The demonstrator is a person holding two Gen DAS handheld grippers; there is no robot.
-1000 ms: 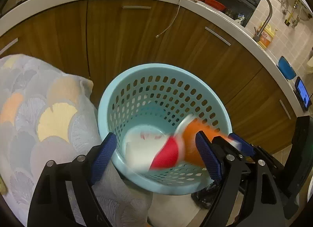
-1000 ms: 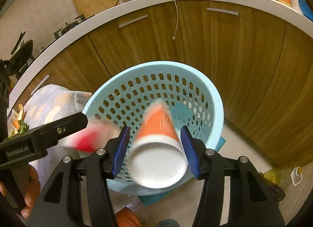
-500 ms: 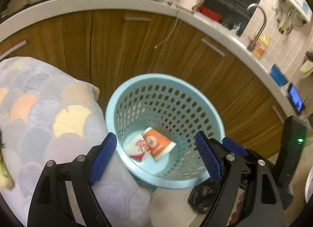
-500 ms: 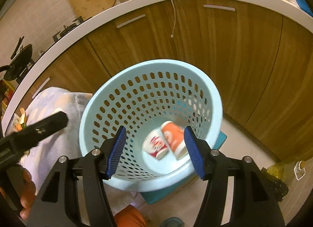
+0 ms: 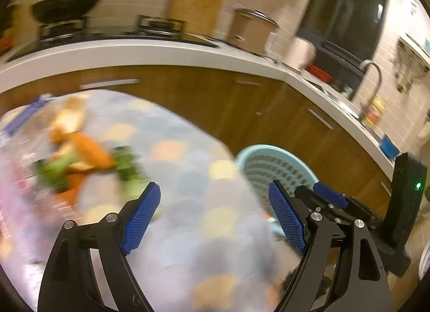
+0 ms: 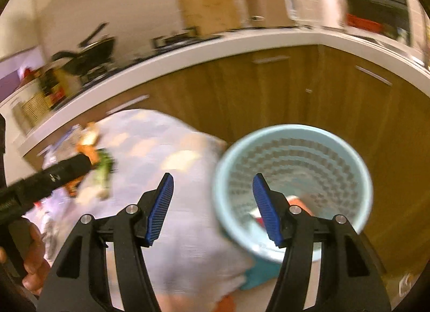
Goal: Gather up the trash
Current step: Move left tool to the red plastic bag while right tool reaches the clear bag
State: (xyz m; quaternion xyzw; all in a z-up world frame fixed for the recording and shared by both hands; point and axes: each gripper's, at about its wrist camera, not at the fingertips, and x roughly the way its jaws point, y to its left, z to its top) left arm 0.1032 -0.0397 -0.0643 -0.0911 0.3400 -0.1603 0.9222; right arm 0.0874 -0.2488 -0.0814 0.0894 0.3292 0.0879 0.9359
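The light blue perforated basket (image 6: 295, 150) stands on the floor beside the table; it also shows in the left wrist view (image 5: 276, 164). Two paper cups (image 6: 293, 201) lie at its bottom, partly hidden by my right finger. My right gripper (image 6: 212, 204) is open and empty, over the table edge left of the basket. My left gripper (image 5: 215, 212) is open and empty above the patterned tablecloth (image 5: 188, 177). A blurred pile of orange and green scraps (image 5: 80, 161) lies on the cloth at the left; it also shows in the right wrist view (image 6: 96, 161).
Wooden cabinets (image 6: 295, 86) under a white counter (image 5: 161, 51) run behind the table. A pan (image 5: 67, 3), a pot (image 5: 252, 29) and a sink tap (image 5: 373, 81) are on the counter. Blurred wrappers (image 5: 16, 177) lie at the table's left edge. Both views are motion-blurred.
Both cups dropped into the basket. Both grippers, open and empty, have since swung up and to the left, away from the basket and over the table.
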